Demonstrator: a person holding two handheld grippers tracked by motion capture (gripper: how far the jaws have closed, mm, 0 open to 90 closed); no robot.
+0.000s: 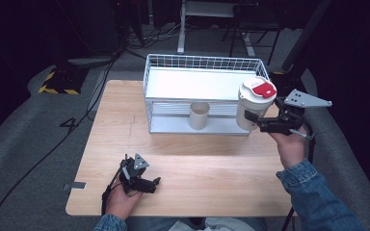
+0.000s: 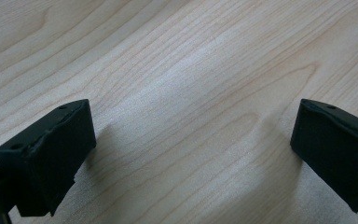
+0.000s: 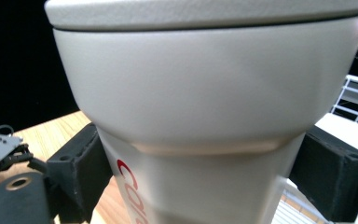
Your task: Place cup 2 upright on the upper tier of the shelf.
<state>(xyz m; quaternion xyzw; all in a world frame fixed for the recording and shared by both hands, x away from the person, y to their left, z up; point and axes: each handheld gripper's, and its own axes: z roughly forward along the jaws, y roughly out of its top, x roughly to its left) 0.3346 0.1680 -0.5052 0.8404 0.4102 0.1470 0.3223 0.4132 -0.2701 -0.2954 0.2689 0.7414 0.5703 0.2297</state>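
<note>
A cream travel mug with a white lid and red flip tab hangs in the air at the right front corner of the wire basket. My right gripper is shut on its narrow lower body. In the right gripper view the mug looms close, both black pads pressing its sides, red lettering showing low down. My left gripper rests on the table near the front left edge, held in a hand. Its jaws stand wide apart over bare wood with nothing between them.
A beige cup stands on the lower shelf of the white wire basket, at its front. The wooden table lies between the basket and the front edge. Cables trail over the grey floor at the left.
</note>
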